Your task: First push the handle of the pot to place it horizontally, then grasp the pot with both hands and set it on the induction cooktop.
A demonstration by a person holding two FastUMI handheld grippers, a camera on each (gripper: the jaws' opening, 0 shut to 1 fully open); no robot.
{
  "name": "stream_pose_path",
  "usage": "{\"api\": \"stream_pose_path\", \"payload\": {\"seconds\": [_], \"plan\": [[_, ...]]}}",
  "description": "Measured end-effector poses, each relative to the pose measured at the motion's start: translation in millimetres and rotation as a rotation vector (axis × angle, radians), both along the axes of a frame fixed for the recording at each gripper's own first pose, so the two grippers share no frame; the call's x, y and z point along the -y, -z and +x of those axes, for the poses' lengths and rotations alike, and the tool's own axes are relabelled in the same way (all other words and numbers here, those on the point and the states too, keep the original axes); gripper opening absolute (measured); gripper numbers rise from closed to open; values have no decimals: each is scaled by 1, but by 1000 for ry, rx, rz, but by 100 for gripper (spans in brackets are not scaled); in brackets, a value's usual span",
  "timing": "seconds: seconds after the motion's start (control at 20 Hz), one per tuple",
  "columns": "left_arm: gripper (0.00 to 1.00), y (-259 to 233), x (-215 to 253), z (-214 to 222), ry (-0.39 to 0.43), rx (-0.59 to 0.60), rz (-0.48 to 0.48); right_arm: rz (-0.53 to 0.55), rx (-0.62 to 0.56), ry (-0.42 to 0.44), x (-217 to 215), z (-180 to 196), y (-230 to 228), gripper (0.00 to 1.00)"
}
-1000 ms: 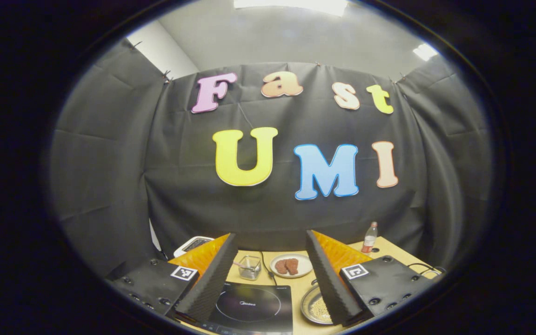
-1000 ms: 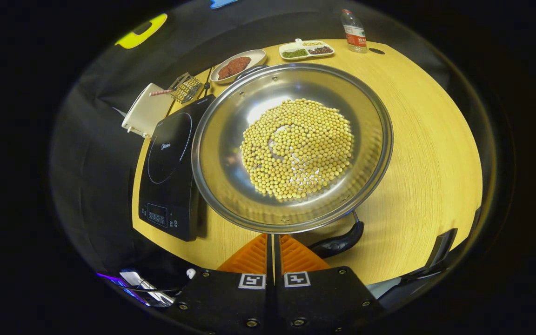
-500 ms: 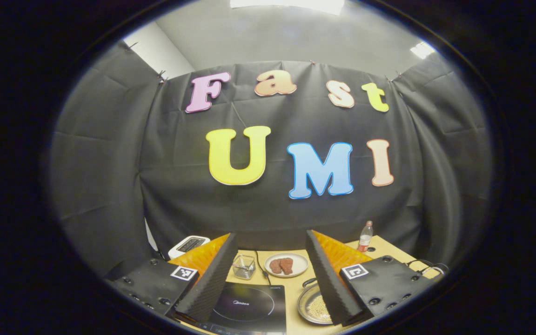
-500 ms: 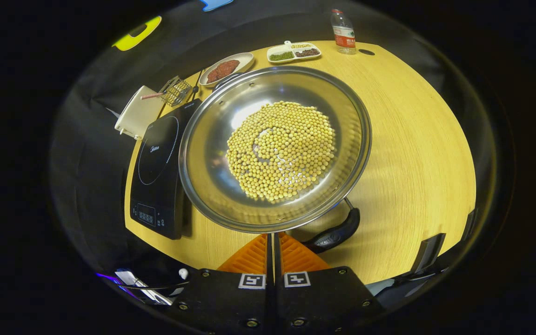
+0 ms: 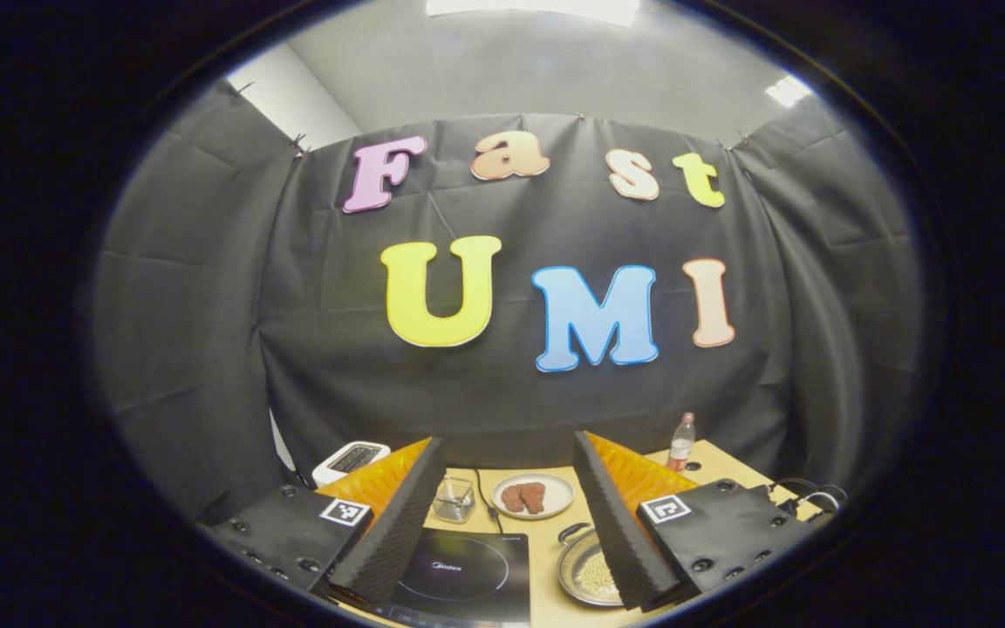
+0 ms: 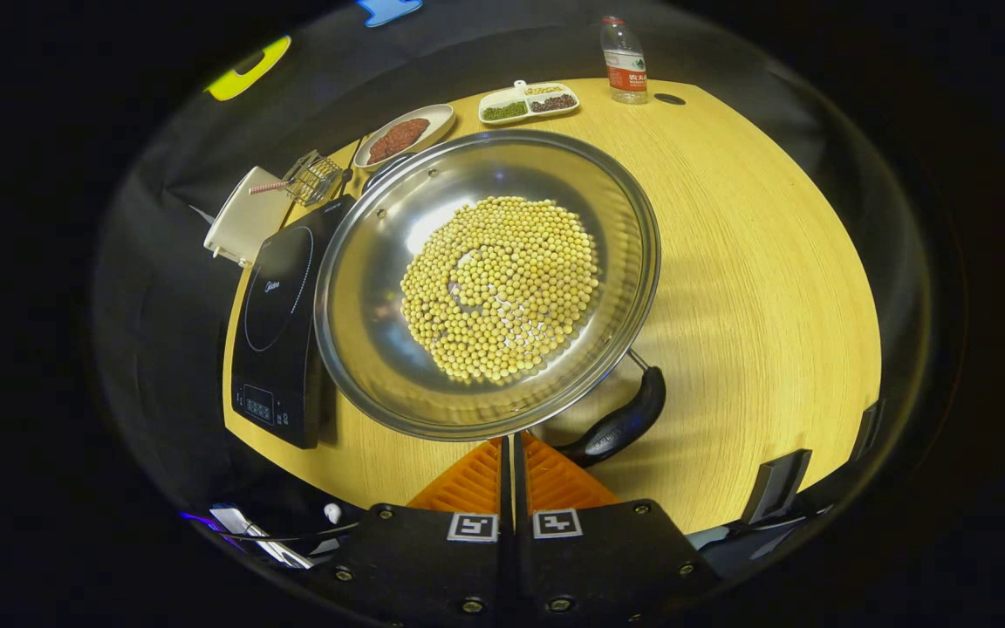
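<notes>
From my right tool (image 6: 508,440), fingers pressed together with nothing between them, I look down on a shiny steel pot (image 6: 487,279) holding a mound of yellow beans (image 6: 500,301). The pot sits on the wooden bench (image 6: 755,262), its rim just beside the black induction cooktop (image 6: 280,301), which lies to its left in this view. The tool's closed tips sit at the pot's near rim; I cannot tell whether they touch it. One black handle (image 6: 616,423) juts from under the rim to the right of the tips. Against a second ago, the pot and cooktop appear a little smaller and shifted left, and the handle has swung slightly farther out.

Beyond the pot stand a plate of meat (image 6: 402,135), a divided dish (image 6: 527,100) and a bottle (image 6: 620,61).

My left tool (image 5: 502,519) is spread wide, gripping nothing, held high and pointing at the booth wall. Between its fingers I see the cooktop (image 5: 463,571), the plate (image 5: 527,495), and the pot (image 5: 588,571) at lower right. These have slid a little lower and smaller than before, so the left tool has tipped slightly upward.
</notes>
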State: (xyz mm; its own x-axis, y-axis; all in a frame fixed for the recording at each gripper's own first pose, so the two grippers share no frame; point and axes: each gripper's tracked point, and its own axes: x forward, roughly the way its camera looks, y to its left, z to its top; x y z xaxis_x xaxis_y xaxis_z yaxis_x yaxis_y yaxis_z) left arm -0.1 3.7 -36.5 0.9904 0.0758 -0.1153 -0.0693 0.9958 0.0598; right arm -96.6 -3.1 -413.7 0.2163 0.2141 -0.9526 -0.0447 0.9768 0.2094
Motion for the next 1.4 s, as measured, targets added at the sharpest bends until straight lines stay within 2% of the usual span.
{"api": "stream_pose_path", "payload": {"seconds": [0.05,0.2,0.7,1.4], "plan": [[99,2,1,0,0,-1,-2,-4,1,-1,2,0,0,0],[95,2,3,1,0,-5,0,-21,3,2,13,4,2,0],[99,7,15,2,4,-29,15,-86,8,3,52,23,10,1],[98,13,34,20,17,-38,22,-178,21,6,104,59,19,1]]}}
